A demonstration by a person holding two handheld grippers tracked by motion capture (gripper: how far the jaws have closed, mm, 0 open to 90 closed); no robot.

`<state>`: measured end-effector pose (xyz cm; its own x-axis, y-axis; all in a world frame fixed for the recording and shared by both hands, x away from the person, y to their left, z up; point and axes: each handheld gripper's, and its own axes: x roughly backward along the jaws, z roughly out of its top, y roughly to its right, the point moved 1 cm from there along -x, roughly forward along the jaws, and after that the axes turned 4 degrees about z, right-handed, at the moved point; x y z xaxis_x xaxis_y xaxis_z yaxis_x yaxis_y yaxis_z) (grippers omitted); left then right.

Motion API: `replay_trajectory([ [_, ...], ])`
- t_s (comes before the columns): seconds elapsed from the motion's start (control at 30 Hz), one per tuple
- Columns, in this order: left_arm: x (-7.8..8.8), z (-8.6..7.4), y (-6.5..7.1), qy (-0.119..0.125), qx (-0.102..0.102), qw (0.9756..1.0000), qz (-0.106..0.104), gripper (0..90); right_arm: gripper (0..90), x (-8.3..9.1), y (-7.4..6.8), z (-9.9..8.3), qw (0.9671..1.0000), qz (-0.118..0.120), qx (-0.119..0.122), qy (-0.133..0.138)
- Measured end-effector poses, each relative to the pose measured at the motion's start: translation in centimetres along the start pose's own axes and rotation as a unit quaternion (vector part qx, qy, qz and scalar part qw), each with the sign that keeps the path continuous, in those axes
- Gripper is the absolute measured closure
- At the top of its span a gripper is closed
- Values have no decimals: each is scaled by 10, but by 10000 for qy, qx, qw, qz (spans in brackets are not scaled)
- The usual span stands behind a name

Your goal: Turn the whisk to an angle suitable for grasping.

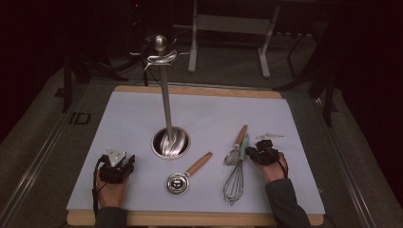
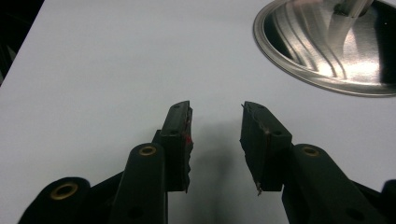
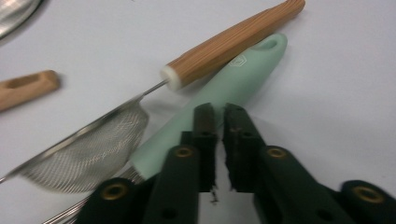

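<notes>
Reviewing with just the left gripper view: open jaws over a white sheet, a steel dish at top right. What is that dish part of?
Observer: It is the base of a tall steel stand with hooks at its top.
Operator: Where is the other hand?
Observer: The right hand-held gripper sits over the mint handle of a whisk, jaws slightly apart with nothing between them.
Operator: Anything else near it?
Observer: A small mesh strainer with a wooden handle lies right beside the whisk.
</notes>
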<state>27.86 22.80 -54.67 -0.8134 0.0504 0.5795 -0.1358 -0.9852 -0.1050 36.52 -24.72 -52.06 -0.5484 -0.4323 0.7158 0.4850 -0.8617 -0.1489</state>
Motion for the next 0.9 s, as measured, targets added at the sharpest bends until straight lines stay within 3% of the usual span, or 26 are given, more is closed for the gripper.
replay_trajectory([
  [0.17, 0, 0, 0, 3, -9, 10000, 12, 630, 695, 4, -1, -1, 9995, 247, -207, 49],
  [0.43, 0, 0, 1, -17, -36, 10000, 24, 629, 625, 5, -5, -1, 9971, 608, -451, 73],
  [0.7, 0, 0, 1, -11, -53, 10000, 21, 628, 575, -3, -8, 1, 9954, 563, -768, -132],
  [0.9, 0, 0, 1, -6, -59, 10000, 29, 626, 558, -6, -9, 0, 9950, 448, -878, -154],
])
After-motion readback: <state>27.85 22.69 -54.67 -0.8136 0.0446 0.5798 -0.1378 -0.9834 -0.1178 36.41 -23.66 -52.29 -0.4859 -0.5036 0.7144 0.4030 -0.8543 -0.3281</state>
